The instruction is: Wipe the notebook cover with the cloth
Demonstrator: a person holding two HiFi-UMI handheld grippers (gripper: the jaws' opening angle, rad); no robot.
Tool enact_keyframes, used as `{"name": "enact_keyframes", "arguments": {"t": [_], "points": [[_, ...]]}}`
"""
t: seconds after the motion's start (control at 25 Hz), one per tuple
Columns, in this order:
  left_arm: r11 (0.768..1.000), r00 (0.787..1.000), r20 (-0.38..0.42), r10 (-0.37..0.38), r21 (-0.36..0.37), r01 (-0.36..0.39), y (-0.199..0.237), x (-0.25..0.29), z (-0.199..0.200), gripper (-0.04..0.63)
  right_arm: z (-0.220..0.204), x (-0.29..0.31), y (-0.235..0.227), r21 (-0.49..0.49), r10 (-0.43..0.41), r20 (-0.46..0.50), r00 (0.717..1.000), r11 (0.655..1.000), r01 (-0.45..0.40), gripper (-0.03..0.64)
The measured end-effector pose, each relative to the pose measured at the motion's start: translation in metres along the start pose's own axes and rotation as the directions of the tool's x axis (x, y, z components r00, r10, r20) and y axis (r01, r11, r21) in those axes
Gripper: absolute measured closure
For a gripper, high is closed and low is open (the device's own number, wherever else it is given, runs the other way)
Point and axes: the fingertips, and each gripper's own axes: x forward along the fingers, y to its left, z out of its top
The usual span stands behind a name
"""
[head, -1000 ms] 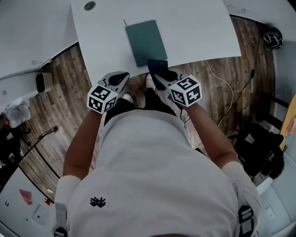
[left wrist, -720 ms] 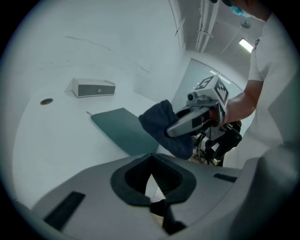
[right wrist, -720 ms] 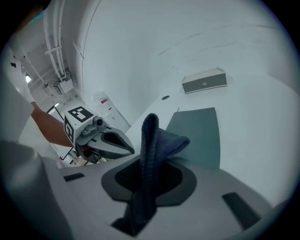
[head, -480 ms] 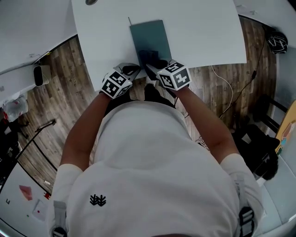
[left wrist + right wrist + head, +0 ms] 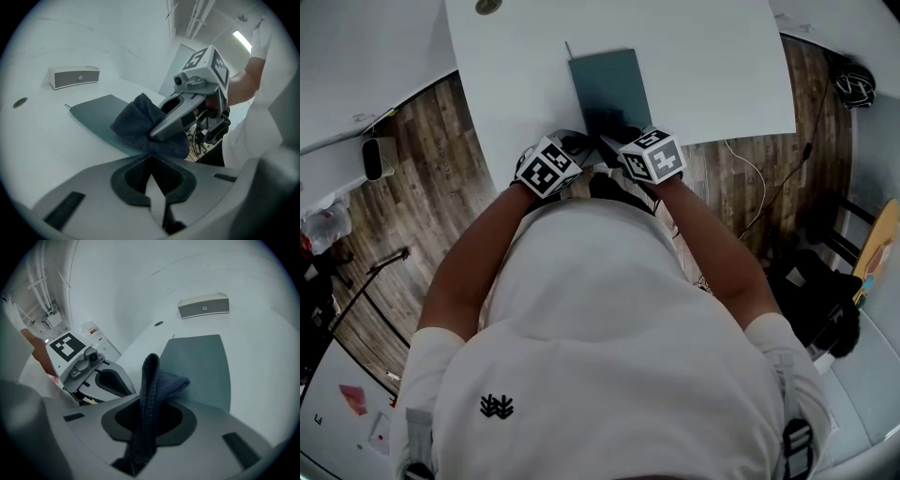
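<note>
Since a second ago the left gripper and right gripper have advanced to the near end of the notebook on the white table. Left jaws are closed and empty; right jaws pinch the dark cloth, which rests on that end.

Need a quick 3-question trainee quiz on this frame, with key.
1. True or false: the left claw grips the cloth.
2. Where is the cloth? A: resting on the notebook's near end; B: held in mid-air; C: on its far end.
3. Fill in: the right claw is shut on the ____.
Key: 1 false; 2 A; 3 cloth.
</note>
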Motion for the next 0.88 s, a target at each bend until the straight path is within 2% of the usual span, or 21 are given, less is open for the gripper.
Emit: {"name": "enact_keyframes", "arguments": {"t": [0.36, 0.68, 0.88], "points": [[0.998, 0.998, -0.025, -0.051, -0.045, 0.05, 0.001, 0.001, 0.003, 0.591, -0.01, -0.026, -0.043, 0.025, -0.079, -0.036, 0.996, 0.996, 0.08, 0.554], [0.997, 0.998, -0.031, -0.06, -0.055, 0.058, 0.001, 0.002, 0.001, 0.591, -0.017, -0.054, -0.09, 0.035, -0.172, -0.074, 0.982, 0.984, 0.175, 0.554], [0.996, 0.997, -0.036, -0.068, -0.062, 0.066, 0.0, 0.004, 0.001, 0.591, -0.016, -0.062, -0.1, 0.037, -0.206, -0.092, 0.974, 0.977, 0.21, 0.554]]}}
